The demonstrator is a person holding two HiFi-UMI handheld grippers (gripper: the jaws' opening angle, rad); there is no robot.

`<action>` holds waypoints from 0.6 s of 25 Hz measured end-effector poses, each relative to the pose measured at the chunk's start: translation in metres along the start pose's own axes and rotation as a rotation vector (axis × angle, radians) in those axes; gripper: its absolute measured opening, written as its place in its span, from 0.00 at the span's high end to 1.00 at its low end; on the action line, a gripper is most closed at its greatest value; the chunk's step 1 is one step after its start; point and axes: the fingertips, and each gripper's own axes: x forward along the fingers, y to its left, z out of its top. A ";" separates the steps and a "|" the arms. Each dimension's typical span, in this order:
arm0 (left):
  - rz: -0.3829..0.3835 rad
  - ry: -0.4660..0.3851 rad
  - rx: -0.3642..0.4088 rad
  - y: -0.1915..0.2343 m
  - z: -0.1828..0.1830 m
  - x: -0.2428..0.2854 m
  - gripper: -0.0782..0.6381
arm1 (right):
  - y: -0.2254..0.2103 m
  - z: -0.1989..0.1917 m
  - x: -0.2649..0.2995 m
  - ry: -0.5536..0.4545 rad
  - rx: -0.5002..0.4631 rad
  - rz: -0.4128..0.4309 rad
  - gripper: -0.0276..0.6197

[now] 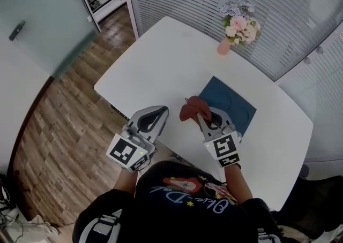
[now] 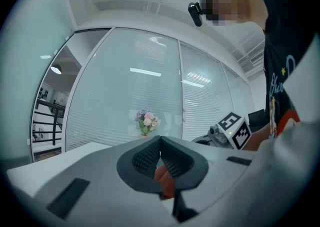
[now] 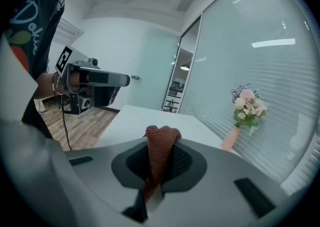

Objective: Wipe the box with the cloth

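Right gripper view showed the right gripper [image 3: 160, 141] clamped on a rust-brown terry cloth [image 3: 159, 161]. A flat dark-blue square box [image 1: 231, 105] lay just beyond its tips. The left gripper [image 2: 160, 140] had its 2 jaws together and empty.

- The left gripper [image 1: 154, 116] is held low in front of the body, at the person's left. Its jaws are pressed together, with nothing gripped between them.
- The right gripper [image 1: 206, 120] is held near it, at the right. Its jaws are clamped on the cloth [image 3: 159, 146].
- Both grippers are pointed forward, away from the torso.
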 end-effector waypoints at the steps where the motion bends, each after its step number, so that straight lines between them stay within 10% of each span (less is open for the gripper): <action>1: -0.008 0.000 -0.002 -0.001 0.000 0.003 0.89 | -0.004 -0.005 -0.002 0.009 0.013 -0.011 0.91; 15: -0.130 0.014 0.020 -0.042 0.000 0.051 0.89 | -0.044 -0.056 -0.058 0.058 0.113 -0.145 0.91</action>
